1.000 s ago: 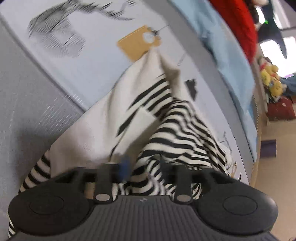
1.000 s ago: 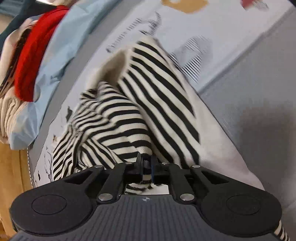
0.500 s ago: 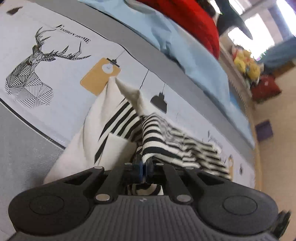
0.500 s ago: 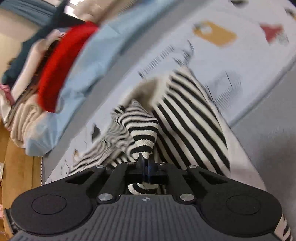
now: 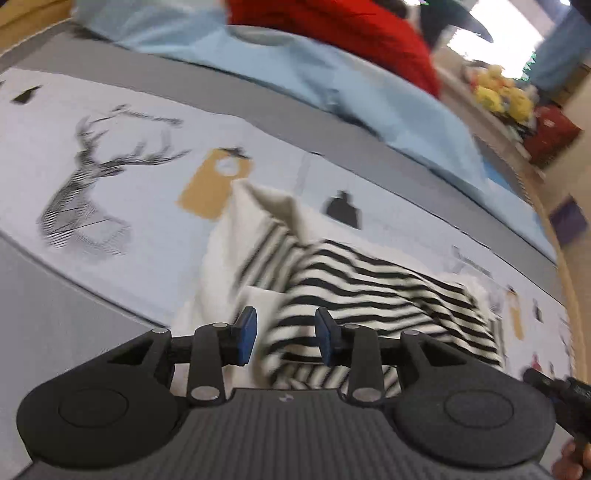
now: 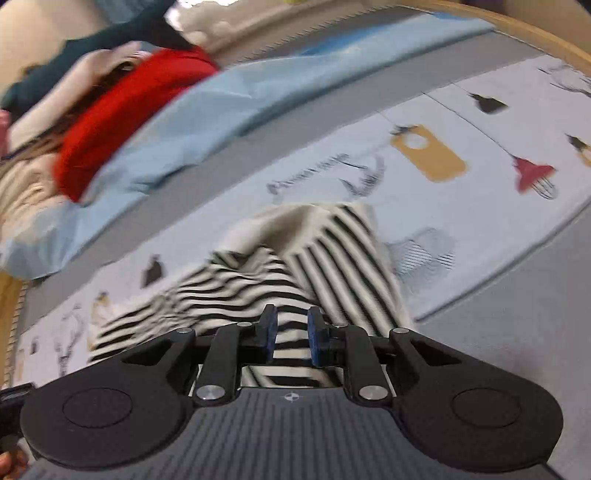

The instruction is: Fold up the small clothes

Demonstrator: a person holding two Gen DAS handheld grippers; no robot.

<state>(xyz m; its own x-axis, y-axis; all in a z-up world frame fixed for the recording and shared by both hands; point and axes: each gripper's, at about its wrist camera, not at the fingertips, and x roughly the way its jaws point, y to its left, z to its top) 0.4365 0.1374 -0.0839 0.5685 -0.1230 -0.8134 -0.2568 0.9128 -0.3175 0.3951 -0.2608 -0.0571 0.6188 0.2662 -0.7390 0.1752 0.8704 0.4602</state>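
Note:
A black-and-white striped garment (image 5: 362, 295) with cream panels lies bunched on the printed table cover (image 5: 140, 206). My left gripper (image 5: 284, 334) is open, its blue pads spread apart just above the garment's near edge, holding nothing. In the right wrist view the same garment (image 6: 295, 280) lies folded over itself. My right gripper (image 6: 291, 334) is open with a narrower gap, its pads either side of the striped cloth's near edge without pinching it.
A pile of clothes lies along the far side: a light blue piece (image 5: 332, 85), a red one (image 5: 332, 33), beige and dark ones (image 6: 37, 147). The cover carries a deer print (image 5: 85, 192). The table's wooden edge (image 6: 535, 33) curves at the right.
Both grippers were shut on the striped garment half a second ago and have now opened. The lifted cloth has dropped back onto the table, and both grippers have drawn back slightly.

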